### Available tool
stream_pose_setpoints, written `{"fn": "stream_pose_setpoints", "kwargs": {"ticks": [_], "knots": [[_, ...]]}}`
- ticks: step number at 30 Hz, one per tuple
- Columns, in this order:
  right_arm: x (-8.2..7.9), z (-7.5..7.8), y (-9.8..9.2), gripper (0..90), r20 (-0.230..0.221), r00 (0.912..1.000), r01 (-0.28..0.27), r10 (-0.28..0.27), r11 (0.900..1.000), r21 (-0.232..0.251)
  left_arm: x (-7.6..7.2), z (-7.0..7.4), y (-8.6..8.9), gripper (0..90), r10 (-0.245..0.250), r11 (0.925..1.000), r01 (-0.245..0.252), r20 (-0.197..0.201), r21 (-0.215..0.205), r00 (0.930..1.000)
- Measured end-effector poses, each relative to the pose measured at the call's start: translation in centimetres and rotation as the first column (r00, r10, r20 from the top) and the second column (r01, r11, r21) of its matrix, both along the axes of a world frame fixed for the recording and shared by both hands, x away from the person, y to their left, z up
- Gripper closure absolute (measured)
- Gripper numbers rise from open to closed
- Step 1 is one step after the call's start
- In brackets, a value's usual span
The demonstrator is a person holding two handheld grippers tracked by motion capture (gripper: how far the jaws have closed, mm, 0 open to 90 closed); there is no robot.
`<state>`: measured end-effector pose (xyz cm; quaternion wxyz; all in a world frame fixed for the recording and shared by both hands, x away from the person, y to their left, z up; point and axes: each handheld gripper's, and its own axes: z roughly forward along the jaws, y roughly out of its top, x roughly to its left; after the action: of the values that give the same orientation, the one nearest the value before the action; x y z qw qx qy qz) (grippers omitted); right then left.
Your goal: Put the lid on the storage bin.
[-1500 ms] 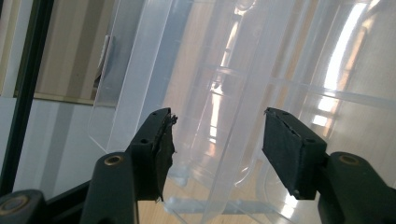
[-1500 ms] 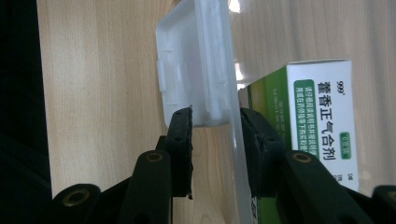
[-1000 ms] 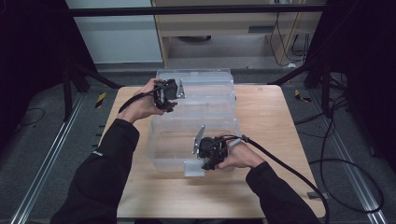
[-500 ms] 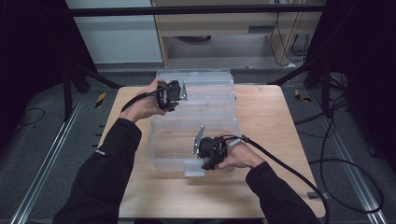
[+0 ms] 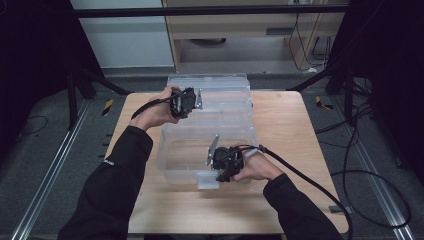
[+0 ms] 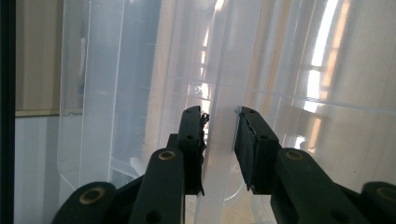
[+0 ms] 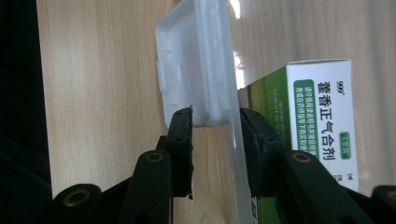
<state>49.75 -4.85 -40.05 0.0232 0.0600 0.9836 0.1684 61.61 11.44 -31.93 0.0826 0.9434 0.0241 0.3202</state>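
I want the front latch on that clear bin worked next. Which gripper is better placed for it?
Right. The right gripper has its fingers either side of the white latch at the clear bin's near wall; the left gripper is at the far side.

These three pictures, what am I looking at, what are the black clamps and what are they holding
A person at a wooden table holds a hand-operated gripper in each hand. One picture looks down from above; the other two come from cameras riding on the grippers. On the table is a clear plastic box with its lid folded back. The left gripper straddles the lid's edge. The right gripper straddles the box's near wall beside its white latch. A green and white medicine carton lies inside.
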Motion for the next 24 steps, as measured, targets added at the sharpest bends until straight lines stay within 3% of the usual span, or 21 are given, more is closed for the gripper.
{"fn": "stream_pose_setpoints", "kwargs": {"ticks": [12,17,24], "knots": [[0.0,0.0,0.0,67.3,-0.008,0.9998,0.016,-0.016,1.000,0.005,-0.4,0.4,-0.5,75.5,-0.029,0.9980,0.029,0.001,0.056,0.9996],[-0.1,0.0,-0.1,67.4,0.010,0.9999,0.006,-0.006,1.000,0.013,-0.6,0.5,-0.5,76.7,-0.043,0.9964,0.043,0.007,0.073,0.9990],[-0.3,0.0,-0.1,67.5,0.017,0.9997,0.014,-0.014,1.000,0.014,-1.1,0.6,-0.8,77.9,-0.048,0.9960,0.047,0.006,0.075,0.9988]]}}
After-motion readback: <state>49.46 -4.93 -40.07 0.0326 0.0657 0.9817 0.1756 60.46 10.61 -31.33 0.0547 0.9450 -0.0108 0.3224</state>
